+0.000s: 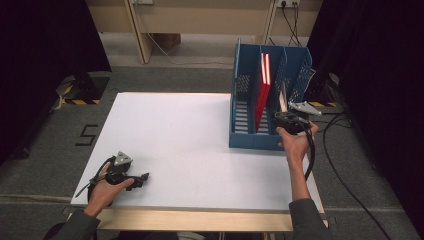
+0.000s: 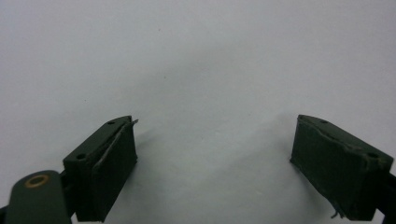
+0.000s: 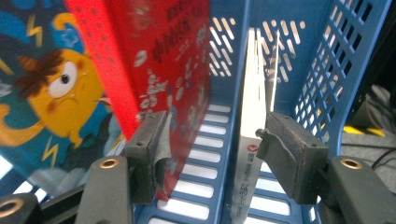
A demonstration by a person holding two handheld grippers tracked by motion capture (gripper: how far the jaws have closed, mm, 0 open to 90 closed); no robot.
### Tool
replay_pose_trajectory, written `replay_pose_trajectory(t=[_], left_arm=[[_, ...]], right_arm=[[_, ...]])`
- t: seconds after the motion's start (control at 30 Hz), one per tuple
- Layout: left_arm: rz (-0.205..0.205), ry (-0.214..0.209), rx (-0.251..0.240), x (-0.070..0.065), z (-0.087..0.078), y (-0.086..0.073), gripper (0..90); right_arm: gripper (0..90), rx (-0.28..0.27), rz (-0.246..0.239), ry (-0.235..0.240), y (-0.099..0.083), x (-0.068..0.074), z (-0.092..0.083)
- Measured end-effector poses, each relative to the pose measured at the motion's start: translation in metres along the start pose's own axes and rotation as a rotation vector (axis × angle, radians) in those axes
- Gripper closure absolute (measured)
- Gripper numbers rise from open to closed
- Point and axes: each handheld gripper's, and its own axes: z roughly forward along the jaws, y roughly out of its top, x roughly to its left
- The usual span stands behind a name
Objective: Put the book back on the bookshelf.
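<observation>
A blue file rack (image 1: 245,136) with three slots stands at the table's far right. A red book (image 1: 262,95) leans in the middle slot, and a thin white book (image 1: 283,100) stands in the right slot. My right gripper (image 1: 286,119) is at the rack's front, open. In the right gripper view its jaws (image 3: 219,156) straddle the rack's divider (image 3: 226,70): the left pad lies against the red book (image 3: 173,60), whose cover shows a yellow cartoon face, and the right pad sits beside the white book (image 3: 254,116). My left gripper (image 1: 142,178) rests open on the white table (image 1: 190,140), nothing between its jaws (image 2: 215,163).
The rack's left slot (image 1: 241,112) holds nothing. Black cables (image 1: 345,165) trail over the grey floor to the right of the table. A wooden frame (image 1: 140,35) stands behind, with dark curtains on both sides.
</observation>
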Motion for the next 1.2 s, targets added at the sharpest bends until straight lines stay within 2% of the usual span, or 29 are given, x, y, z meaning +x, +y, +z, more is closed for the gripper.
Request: replay_pose_trajectory(t=[0.07, 0.13, 0.37, 0.47, 0.7, 0.97, 1.2], left_arm=[[0.0, 0.0, 0.001, 0.0, 0.0, 0.0, 12.7], [0.001, 0.0, 0.004, 0.0, 0.0, 0.0, 12.7], [-0.001, 0.0, -0.002, 0.0, 0.0, 0.0, 12.8], [0.0, 0.002, 0.0, 0.0, 0.0, 0.0, 12.8], [-0.001, 0.003, 0.0, -0.001, 0.0, 0.0, 12.9], [-0.001, 0.005, -0.002, -0.001, -0.001, 0.0, 13.3], [0.022, 0.014, -0.021, -0.004, -0.003, 0.001, 14.9]], right_arm=[[40.4, -0.007, -0.026, -0.009, -0.001, 0.003, -0.004], [39.6, -0.014, -0.01, 0.015, -0.003, 0.007, -0.009], [38.8, -0.041, -0.047, 0.076, -0.01, 0.025, -0.027], [38.5, -0.055, -0.046, 0.103, -0.014, 0.033, -0.031], [38.3, -0.051, -0.053, 0.163, -0.028, 0.053, -0.039], [37.9, -0.051, -0.055, 0.205, -0.043, 0.068, -0.044], [37.9, -0.033, -0.067, 0.233, -0.053, 0.079, -0.047]])
